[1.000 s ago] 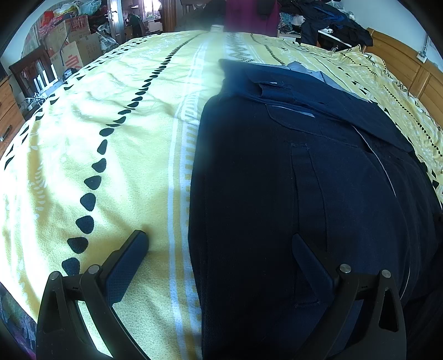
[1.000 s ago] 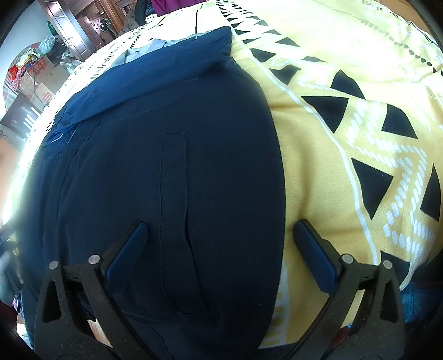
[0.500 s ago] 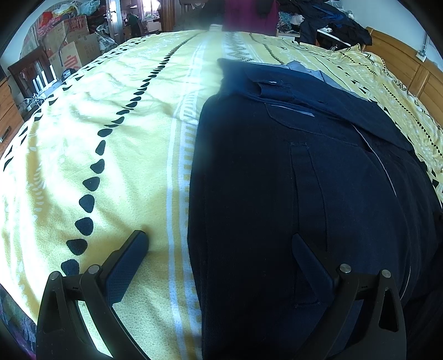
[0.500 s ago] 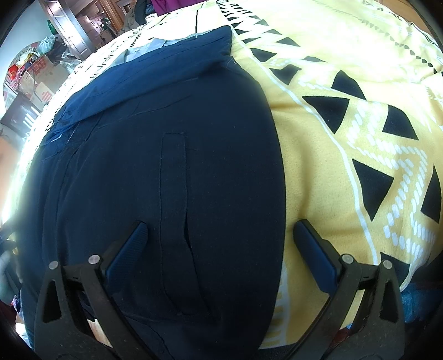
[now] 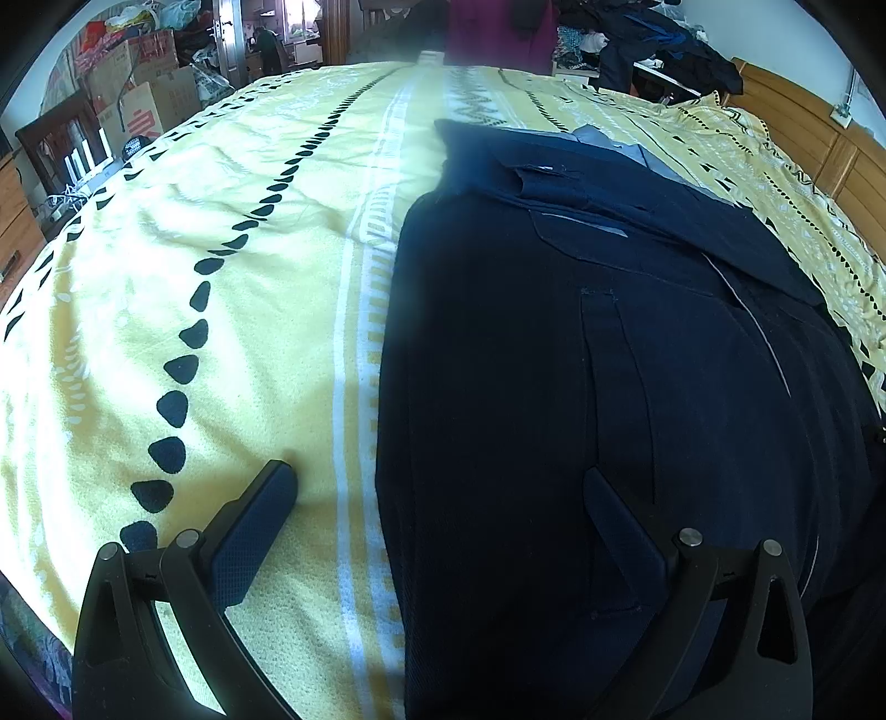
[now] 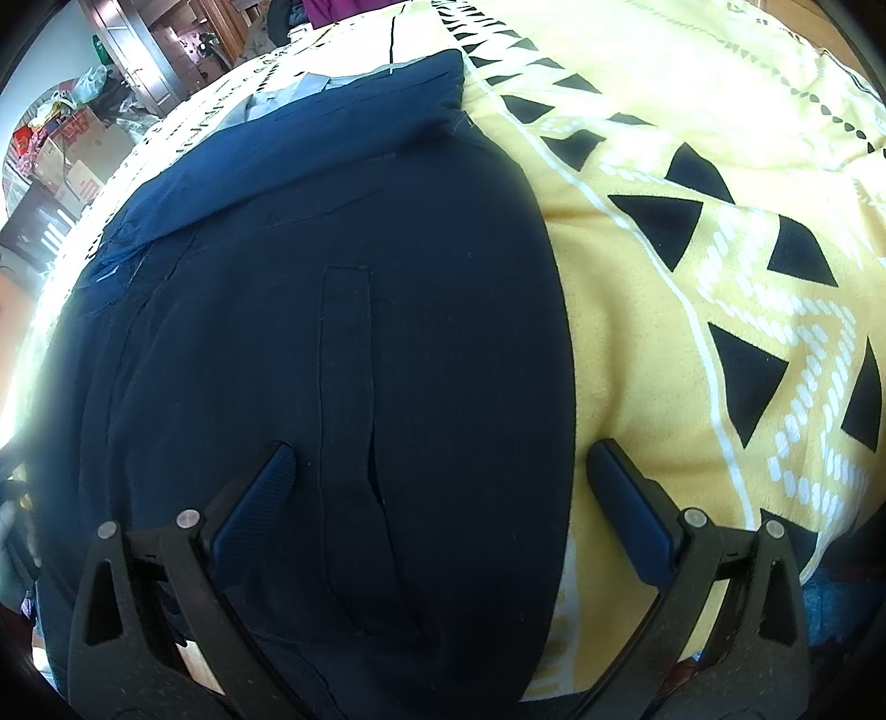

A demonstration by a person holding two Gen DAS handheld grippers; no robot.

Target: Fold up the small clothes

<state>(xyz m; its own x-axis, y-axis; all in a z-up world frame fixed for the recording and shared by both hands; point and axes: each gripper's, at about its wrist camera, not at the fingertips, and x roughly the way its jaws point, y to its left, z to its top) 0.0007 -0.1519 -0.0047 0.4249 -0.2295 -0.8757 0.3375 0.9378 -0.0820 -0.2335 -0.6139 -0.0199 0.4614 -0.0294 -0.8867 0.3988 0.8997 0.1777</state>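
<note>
A dark navy garment (image 5: 581,354) (image 6: 343,310) lies flat on a yellow patterned bed cover (image 5: 232,288) (image 6: 720,232); it shows belt loops, a waistband fold and grey lining at its far end. My left gripper (image 5: 437,487) is open and straddles the garment's left edge: one finger on the cover, the other over the cloth. My right gripper (image 6: 443,471) is open too and straddles the right edge, its left finger over the cloth and its right finger on the cover. Nothing is held.
Cardboard boxes (image 5: 144,94) and a dark chair (image 5: 61,144) stand beyond the bed's left side. A wooden headboard (image 5: 819,133) runs along the right, and a pile of dark clothes (image 5: 664,44) lies at the far end.
</note>
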